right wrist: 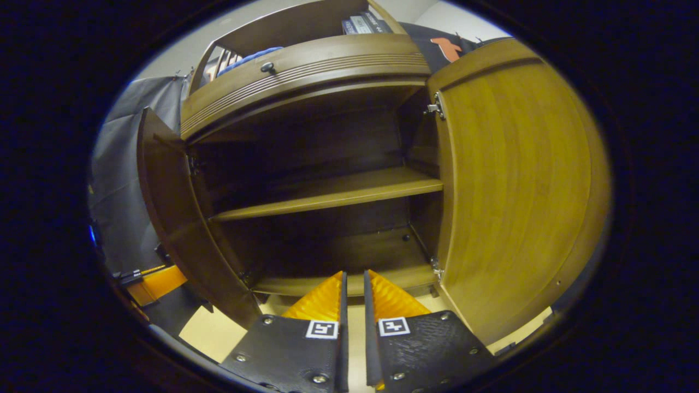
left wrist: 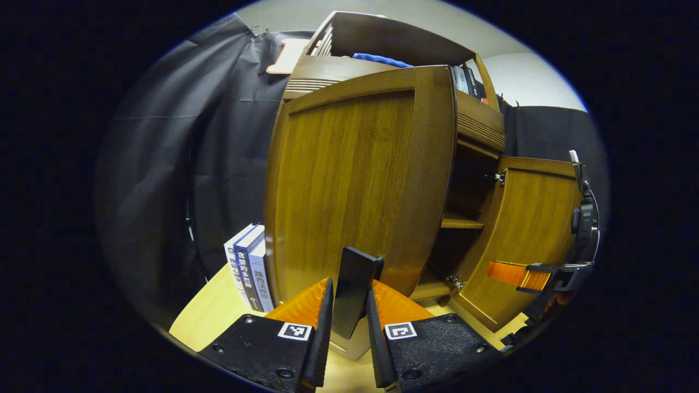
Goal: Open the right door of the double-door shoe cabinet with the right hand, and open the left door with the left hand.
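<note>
In the left gripper view the left claw (left wrist: 349, 305) has its two fingers pressed on a black handle (left wrist: 354, 289) that stands upright between them, at the lower edge of the left door (left wrist: 355, 185). That door rises straight ahead of the claw, swung out from the shoe cabinet (left wrist: 480, 128). To the claw's left, a few books (left wrist: 251, 267) stand on the pale bench (left wrist: 213, 316), just beside the door's hinged side. To its right the cabinet's dark inside and a shelf (left wrist: 461, 222) show, and farther right the right door (left wrist: 524, 240) stands open, with the right claw (left wrist: 532, 275) near its outer edge.

In the right gripper view the right claw (right wrist: 353, 300) is nearly closed, a thin gap between its fingers, holding nothing. Straight ahead lies the open cabinet with one shelf (right wrist: 338, 191) across it. The right door (right wrist: 519, 185) stands just to the claw's right, the left door (right wrist: 175, 218) well to its left, and the left claw (right wrist: 150, 281) shows low beyond that door.
</note>
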`<action>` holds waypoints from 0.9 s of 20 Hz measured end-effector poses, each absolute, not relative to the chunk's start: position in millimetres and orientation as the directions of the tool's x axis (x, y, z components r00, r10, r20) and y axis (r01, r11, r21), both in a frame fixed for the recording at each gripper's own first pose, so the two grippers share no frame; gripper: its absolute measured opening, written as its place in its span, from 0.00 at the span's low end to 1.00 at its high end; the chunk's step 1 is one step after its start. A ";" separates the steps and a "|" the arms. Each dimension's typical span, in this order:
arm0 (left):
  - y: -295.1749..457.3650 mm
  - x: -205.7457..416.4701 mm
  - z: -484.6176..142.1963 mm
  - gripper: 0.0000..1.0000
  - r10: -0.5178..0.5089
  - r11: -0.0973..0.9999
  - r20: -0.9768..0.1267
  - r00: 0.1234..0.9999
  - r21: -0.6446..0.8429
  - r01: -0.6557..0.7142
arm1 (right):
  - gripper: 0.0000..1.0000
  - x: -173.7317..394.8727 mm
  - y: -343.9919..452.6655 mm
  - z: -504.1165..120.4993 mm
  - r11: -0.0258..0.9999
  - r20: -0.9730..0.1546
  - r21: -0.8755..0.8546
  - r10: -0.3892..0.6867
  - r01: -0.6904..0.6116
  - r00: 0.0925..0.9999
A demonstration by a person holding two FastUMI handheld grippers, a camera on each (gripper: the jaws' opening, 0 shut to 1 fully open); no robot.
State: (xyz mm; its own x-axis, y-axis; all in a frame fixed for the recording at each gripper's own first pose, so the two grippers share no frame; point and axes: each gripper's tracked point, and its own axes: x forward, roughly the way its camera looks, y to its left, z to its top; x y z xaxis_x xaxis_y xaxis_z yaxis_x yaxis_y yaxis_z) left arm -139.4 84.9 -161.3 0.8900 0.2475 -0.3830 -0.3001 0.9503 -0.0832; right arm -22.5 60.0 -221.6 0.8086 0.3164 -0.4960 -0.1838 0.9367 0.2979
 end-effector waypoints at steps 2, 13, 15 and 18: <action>92.5 -151.5 -158.3 0.35 0.274 0.944 -0.384 0.882 -0.065 -0.322 | 0.13 -25.9 65.7 -222.7 0.932 -0.497 0.303 0.333 -0.200 0.801; 151.8 -203.7 -150.4 0.29 0.431 0.886 -0.380 0.818 0.008 -0.463 | 0.13 -43.7 96.5 -224.5 0.904 -0.500 0.335 0.411 -0.267 0.762; 163.3 -217.2 -146.5 0.21 0.453 0.874 -0.378 0.807 0.013 -0.485 | 0.13 -44.3 101.0 -224.4 0.899 -0.500 0.339 0.422 -0.277 0.756; 172.4 -229.9 -144.0 0.22 0.468 0.860 -0.377 0.800 -0.012 -0.509 | 0.13 -44.3 109.1 -224.8 0.891 -0.497 0.347 0.441 -0.294 0.747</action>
State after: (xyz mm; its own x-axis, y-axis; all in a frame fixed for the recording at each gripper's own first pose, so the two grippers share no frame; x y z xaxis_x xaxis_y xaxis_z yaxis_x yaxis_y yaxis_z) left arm -229.9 172.4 -144.0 0.7995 0.4679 -0.3767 -0.5094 0.8605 -0.0123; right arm -44.3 109.1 -224.8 0.7473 0.4406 -0.4974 -0.2939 0.8906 0.3472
